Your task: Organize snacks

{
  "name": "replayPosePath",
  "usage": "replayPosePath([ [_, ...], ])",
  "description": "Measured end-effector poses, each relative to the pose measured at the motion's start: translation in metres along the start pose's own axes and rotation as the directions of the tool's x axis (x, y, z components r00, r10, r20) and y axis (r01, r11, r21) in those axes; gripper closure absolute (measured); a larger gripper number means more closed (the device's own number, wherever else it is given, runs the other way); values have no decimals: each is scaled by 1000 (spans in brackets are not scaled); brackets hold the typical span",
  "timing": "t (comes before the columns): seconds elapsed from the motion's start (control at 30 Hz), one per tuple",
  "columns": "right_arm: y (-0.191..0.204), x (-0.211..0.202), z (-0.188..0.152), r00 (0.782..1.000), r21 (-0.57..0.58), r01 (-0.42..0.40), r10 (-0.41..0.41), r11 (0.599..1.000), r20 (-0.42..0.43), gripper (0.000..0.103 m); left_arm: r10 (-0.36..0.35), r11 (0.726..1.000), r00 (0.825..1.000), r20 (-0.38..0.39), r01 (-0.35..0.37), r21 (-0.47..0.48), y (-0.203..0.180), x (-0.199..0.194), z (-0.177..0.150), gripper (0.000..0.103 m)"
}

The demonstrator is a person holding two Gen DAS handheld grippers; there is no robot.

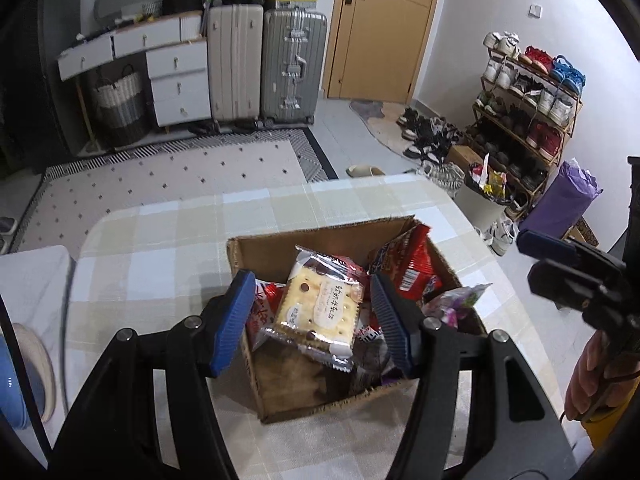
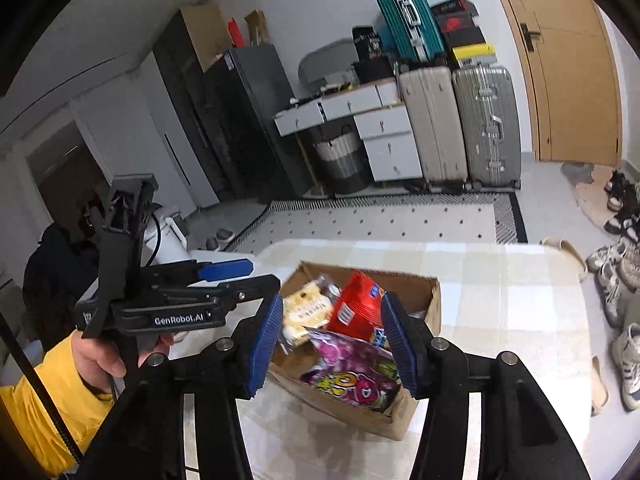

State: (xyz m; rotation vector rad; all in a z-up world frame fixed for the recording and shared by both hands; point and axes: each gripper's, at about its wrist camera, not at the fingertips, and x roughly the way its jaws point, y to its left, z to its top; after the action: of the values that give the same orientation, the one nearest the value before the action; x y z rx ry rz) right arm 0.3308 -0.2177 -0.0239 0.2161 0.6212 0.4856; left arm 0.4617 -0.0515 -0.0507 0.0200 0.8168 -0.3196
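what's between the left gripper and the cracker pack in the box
Nothing visible. The left gripper hangs open above the box, and the cracker pack lies on top of the other snacks, showing in the gap between the blue pads. The red bag sits off to its right, clear of the path.

tabletop (image 1: 168, 236): checked cloth | suitcases (image 1: 266, 64): 12 o'clock, upright by door (image 1: 384, 28) | shoe rack (image 1: 528, 108): 2 o'clock | drawer unit (image 1: 176, 80): 11 o'clock | patterned rug (image 1: 168, 176): floor

Matt cardboard box (image 1: 276, 396), glossy plastic snack wrappers (image 1: 320, 312)
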Motion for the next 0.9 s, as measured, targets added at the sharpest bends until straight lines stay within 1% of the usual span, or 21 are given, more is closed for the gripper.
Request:
replayPosePath([
  [0.17, 27, -26, 8, 999, -31, -24, 25, 999, 39, 51, 11, 1000, 998, 65, -13, 25, -13, -50, -8, 45],
  [0.23, 43, -39, 6, 998, -51, -29, 32, 998, 52, 48, 12, 999, 996, 90, -15, 36, -19, -73, -11, 45],
  [0.3, 60, -53, 9, 997, -77, -36, 41, 996, 70, 39, 17, 999, 993, 120, -22, 42, -24, -100, -14, 45],
  [0.4, 85, -77, 12, 992, -119, -37, 51, 992, 113, 33, 7, 999, 989, 150, -13, 39, -30, -138, -17, 44],
  [0.43, 94, -86, 13, 991, -131, -38, 54, 991, 125, 32, 12, 999, 987, 162, -18, 37, -32, -153, -17, 43],
  [0.47, 99, -93, 14, 989, -138, -37, 56, 990, 135, 29, 8, 999, 984, 175, -15, 35, -33, -166, -19, 39],
  [0.5, 108, -102, 14, 987, -146, -37, 59, 989, 150, 25, 5, 999, 982, 188, -12, 36, -38, -176, -14, 37],
  [0.53, 116, -111, 14, 985, -156, -39, 64, 987, 162, 23, 6, 999, 979, 206, -14, 38, -40, -190, -16, 36],
  [0.63, 136, -136, 13, 978, -185, -25, 63, 982, 201, 15, 16, 999, 964, 265, -27, 38, -48, -236, -21, 26],
  [0.67, 145, -146, 12, 975, -195, -14, 57, 981, 217, 13, 14, 999, 959, 285, -26, 35, -50, -249, -23, 23],
  [0.73, 157, -164, 9, 966, -212, 2, 53, 977, 253, 10, 17, 999, 946, 323, -29, 34, -55, -278, -28, 23],
  [0.8, 168, -181, 6, 957, -229, 20, 48, 973, 286, 4, 23, 999, 929, 369, -39, 36, -61, -309, -36, 18],
  [0.83, 174, -192, 2, 950, -238, 36, 41, 971, 310, 2, 26, 998, 921, 389, -44, 36, -64, -323, -40, 18],
  [0.87, 178, -201, -1, 944, -243, 47, 37, 969, 327, 1, 31, 998, 907, 419, -52, 37, -67, -340, -46, 15],
  [0.9, 182, -211, -4, 936, -249, 57, 35, 967, 349, 1, 34, 998, 899, 436, -56, 37, -70, -352, -50, 9],
])
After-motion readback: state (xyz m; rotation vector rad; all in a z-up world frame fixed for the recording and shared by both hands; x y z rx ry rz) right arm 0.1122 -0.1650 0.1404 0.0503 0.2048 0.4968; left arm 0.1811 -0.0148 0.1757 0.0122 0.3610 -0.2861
